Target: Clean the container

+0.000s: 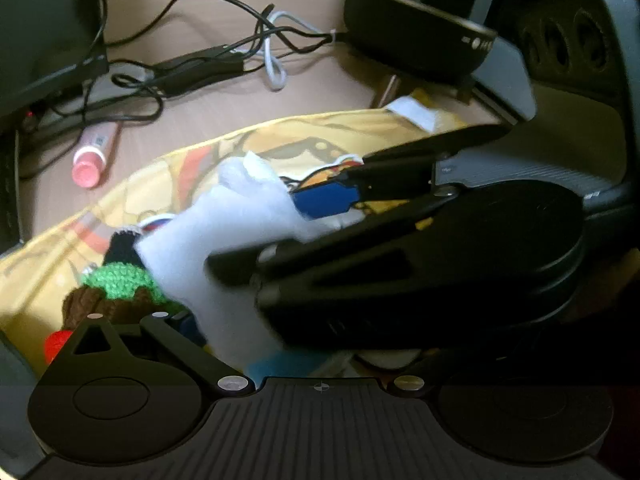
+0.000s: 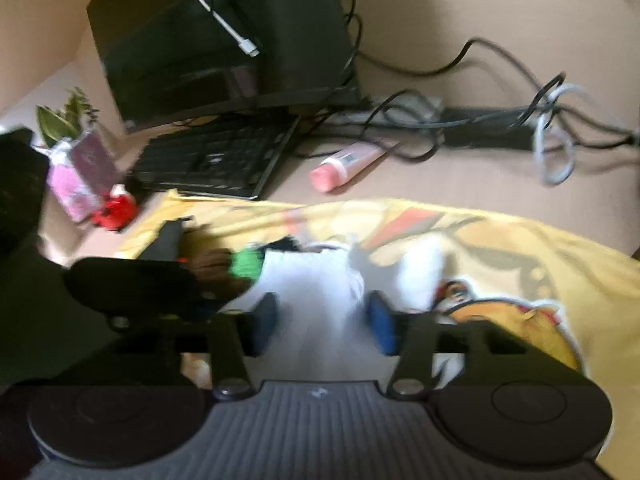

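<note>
Tissue, white and crumpled, sits between the blue pads of the right gripper, which looks clenched on it, though blur hides the contact. The container itself cannot be picked out; the tissue lies over a yellow printed cloth on the desk. The left gripper is just beside the tissue at a small crocheted toy, green and brown; whether it grips anything I cannot tell. Farther back lie a pink tube, a black keyboard, a monitor and tangled cables.
</note>
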Demonstrator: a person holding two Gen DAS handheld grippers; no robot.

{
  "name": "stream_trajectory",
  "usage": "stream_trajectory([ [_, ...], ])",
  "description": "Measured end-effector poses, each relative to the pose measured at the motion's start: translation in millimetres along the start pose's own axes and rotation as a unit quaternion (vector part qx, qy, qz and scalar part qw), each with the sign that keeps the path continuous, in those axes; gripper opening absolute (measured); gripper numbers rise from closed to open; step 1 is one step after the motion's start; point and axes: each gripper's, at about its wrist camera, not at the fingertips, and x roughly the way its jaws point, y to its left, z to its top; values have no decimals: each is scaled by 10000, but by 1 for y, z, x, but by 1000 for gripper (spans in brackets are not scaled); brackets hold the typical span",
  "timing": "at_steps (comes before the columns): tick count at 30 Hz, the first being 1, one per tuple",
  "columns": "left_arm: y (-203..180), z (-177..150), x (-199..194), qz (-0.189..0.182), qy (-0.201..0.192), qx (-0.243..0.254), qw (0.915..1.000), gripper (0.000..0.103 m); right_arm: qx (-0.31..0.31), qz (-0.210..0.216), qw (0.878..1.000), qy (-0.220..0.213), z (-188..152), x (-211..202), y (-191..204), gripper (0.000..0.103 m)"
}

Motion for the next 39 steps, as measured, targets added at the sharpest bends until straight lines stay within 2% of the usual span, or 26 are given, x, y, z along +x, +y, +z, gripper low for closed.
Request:
stream_trajectory([
  [2,0,2,1,11,-39,-130,9999,103,240,-115,9996,-90,-1,-3,-7,9],
  [4,0,7,1,-179,-95,-327,9993,103,616,-373,9974,-43,-8,-9,-24,9],
  [9,-10,19,9,-620,-145,-319,9975,103,1463,-1098,9831,50,-28,-26,-64,9],
  [11,-12,20,6,-521,-135,-209,9983,103,1697,-1054,9798,-38,-33,-39,-74,9],
  [12,-13,21,6,-342,-64,-139,9993,103,1712,-1024,9798,-128,-32,-46,-73,9],
  [13,-12,21,5,-156,19,-85,9998,103,1709,-936,9806,-233,-30,-54,-71,9],
  [15,-9,20,3,60,118,-47,9999,103,1857,-498,9807,-345,-24,-65,-69,9],
  [18,-4,16,-7,1,176,-118,9998,103,2128,531,9751,-345,-16,-73,-64,9],
  [21,-3,12,-16,-16,223,-161,9996,103,1754,743,9817,22,-16,-64,-42,9],
  [25,-9,5,-22,152,263,-125,9995,103,1713,447,9841,152,-26,-67,-46,9],
  [30,-16,-1,-22,175,340,-107,9992,103,1659,76,9856,313,-38,-70,-52,9],
  [34,-18,-2,-18,80,430,-104,9990,103,1626,-282,9853,432,-46,-72,-56,9],
  [39,-8,-1,-1,-241,653,-439,9966,103,1866,-301,9809,449,-44,-56,-67,10],
])
